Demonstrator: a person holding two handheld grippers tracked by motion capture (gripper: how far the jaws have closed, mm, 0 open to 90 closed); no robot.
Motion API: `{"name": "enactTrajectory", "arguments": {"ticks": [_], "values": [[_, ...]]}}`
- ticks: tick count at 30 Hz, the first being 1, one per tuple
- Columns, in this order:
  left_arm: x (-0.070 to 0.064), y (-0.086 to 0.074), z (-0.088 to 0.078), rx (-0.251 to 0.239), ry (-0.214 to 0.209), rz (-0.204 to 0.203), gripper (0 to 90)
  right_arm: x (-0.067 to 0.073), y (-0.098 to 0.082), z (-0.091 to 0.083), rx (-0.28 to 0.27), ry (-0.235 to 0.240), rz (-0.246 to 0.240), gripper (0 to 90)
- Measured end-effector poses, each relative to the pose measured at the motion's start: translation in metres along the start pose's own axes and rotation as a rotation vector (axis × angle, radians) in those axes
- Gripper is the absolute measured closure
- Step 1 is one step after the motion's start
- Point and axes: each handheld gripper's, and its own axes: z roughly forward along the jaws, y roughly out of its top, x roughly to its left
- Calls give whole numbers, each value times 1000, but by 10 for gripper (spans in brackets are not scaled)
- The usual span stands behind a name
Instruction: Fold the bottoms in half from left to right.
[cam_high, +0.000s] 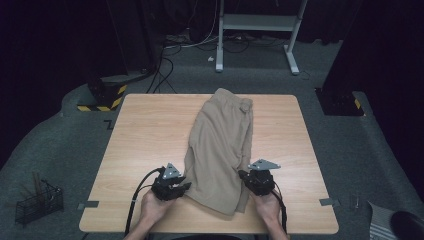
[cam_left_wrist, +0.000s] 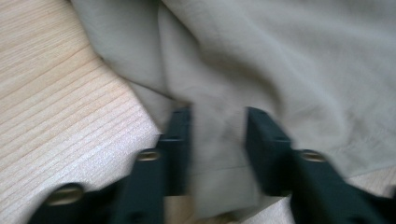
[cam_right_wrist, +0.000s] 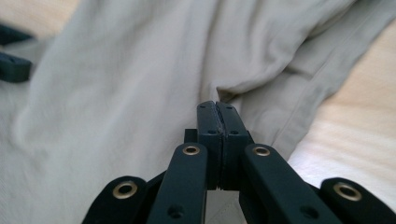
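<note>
Wooden table (cam_high: 145, 135) carries beige shorts (cam_high: 222, 140); my right gripper (cam_right_wrist: 218, 112) pinches their hem shut, my left gripper (cam_left_wrist: 218, 140) straddles cloth, jaws parted.

no readable text, labels, brands or numbers anywhere
</note>
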Motion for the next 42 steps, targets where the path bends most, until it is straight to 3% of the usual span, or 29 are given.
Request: {"name": "enactTrajectory", "arguments": {"ticks": [2, 5, 6, 8, 11, 15, 20, 23, 26, 29, 32, 36, 38, 42], "values": [[0, -1, -1, -4, 3, 8, 815, -4, 3, -6, -17, -18, 3, 897], [1, -2, -2, -5, -1, -11, 830, -14, 4, -6, -10, -37, 16, 895], [3, -1, -3, -13, -4, -24, 812, -16, 3, -3, 6, -42, 23, 891], [8, 2, -5, -35, -3, -55, 687, -18, 0, 3, 36, -44, 24, 871], [18, 8, -8, -60, 28, -106, 553, -16, -4, 3, 35, -35, 45, 771], [32, 17, -1, -56, 73, -157, 527, -13, -2, -1, 23, -23, 54, 715], [39, 31, 22, -29, 116, -141, 531, -13, -2, 9, 63, -16, 54, 755], [40, 37, 36, -17, 112, -139, 567, -13, -3, 13, 71, -14, 40, 839], [38, 42, 48, 28, 124, -111, 712, -13, -3, 12, 66, -13, 41, 884], [34, 46, 48, 48, 137, -56, 877, -13, -2, 7, 52, -18, 28, 890], [34, 46, 41, 59, 117, -43, 898, -13, 1, -1, 34, -24, 22, 891], [37, 39, 24, 39, 106, -57, 900, -17, 5, -10, 0, -29, 25, 891], [44, 32, 16, 28, 86, -104, 900, -20, 5, -12, -2, -43, 30, 891], [57, 19, 6, 26, 100, -159, 899, -31, 0, -9, 23, -54, 63, 889]]}}
